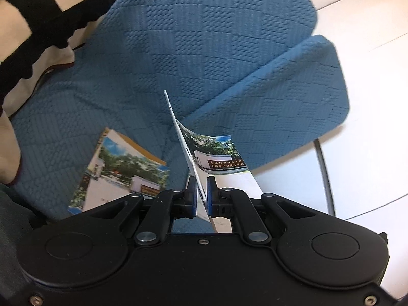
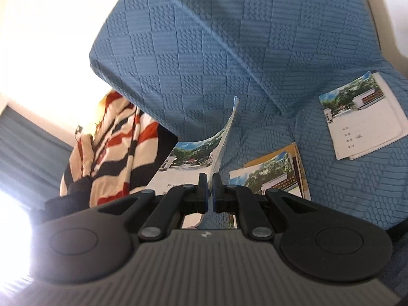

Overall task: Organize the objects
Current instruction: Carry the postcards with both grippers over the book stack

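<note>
My left gripper [image 1: 201,186] is shut on the lower edge of a thin booklet [image 1: 219,158] with a photo cover. It stands on edge above the blue seat, and its top curls to the right. A second photo booklet [image 1: 119,176] lies flat on the seat to the left. My right gripper [image 2: 209,182] is shut on a booklet [image 2: 188,160] whose cover bends to the left. Just right of it another booklet [image 2: 270,176] lies on an orange one. A white-fronted booklet [image 2: 362,119] rests farther right.
A blue quilted cover [image 1: 204,51] drapes the seat and backrest [image 2: 204,63]. A striped red, black and cream cloth [image 1: 38,12] lies at the seat's left [image 2: 112,148]. White tiled floor [image 1: 369,51] and a curved metal tube [image 1: 323,168] show past the seat's right edge.
</note>
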A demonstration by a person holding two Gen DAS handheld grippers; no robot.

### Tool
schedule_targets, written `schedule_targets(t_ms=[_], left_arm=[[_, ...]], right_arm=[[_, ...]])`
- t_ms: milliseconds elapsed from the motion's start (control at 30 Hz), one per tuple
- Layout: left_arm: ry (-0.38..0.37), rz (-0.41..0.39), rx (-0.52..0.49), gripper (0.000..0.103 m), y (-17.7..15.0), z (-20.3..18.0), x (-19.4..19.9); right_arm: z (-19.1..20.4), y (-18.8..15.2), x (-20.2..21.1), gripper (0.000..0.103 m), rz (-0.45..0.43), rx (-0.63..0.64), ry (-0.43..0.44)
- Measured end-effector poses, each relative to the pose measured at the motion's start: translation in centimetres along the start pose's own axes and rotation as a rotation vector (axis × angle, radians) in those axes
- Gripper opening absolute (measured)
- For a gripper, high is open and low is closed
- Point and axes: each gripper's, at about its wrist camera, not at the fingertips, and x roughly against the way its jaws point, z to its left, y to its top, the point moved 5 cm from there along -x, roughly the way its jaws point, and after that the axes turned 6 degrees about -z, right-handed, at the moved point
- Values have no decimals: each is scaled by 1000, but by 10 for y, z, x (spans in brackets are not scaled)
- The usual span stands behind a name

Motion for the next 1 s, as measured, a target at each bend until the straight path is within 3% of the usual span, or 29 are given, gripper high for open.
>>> schedule_targets(t_ms=[133,733,1000], left_arm=[[36,7,-38,7,1,16,-9],[101,107,-12,8,-1,71,-73],[178,165,-45,8,-17,92,-89]], right_arm=[[-5,-8,-19,6,41,-4,-21],[-38,-34,-86,6,141,39,-153],[-58,-56,-108,7,202,74,-221]])
